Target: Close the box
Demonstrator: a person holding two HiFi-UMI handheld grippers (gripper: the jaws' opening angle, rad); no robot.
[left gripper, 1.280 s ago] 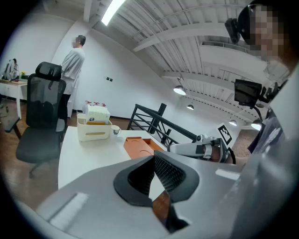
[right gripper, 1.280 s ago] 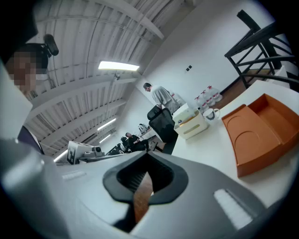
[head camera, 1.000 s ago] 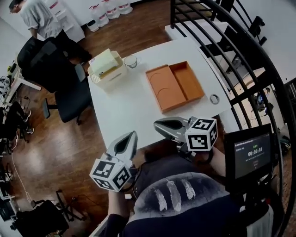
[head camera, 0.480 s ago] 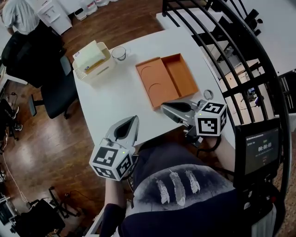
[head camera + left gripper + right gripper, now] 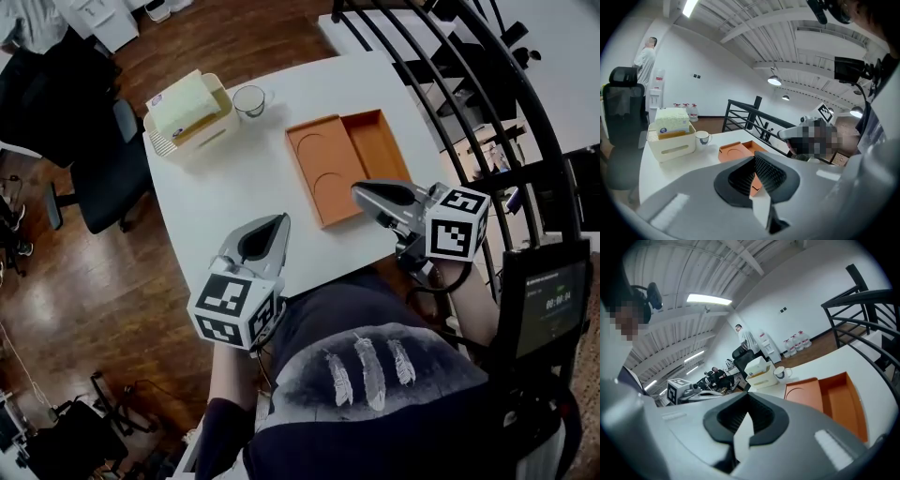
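Observation:
An orange box (image 5: 347,167) lies open on the white table (image 5: 244,187), its lid (image 5: 322,175) flat to the left of the tray (image 5: 382,150). My right gripper (image 5: 360,191) is shut and holds nothing; its tip hovers just above the box's near edge. Also shut and holding nothing, my left gripper (image 5: 278,222) is over the table's near edge, left of the box. The left gripper view has the box (image 5: 733,151) beyond the shut jaws of my left gripper (image 5: 754,161). In the right gripper view the box (image 5: 825,399) lies to the right of my right gripper (image 5: 747,403).
A white basket with a tissue box (image 5: 187,112) and a glass cup (image 5: 249,100) stand at the table's far left. An office chair (image 5: 89,159) is left of the table, a black railing (image 5: 487,84) on the right. A timer screen (image 5: 553,300) hangs at my right.
Both grippers have moved forward toward the box. The right one now reaches the box's near edge. The head view has shifted a little.

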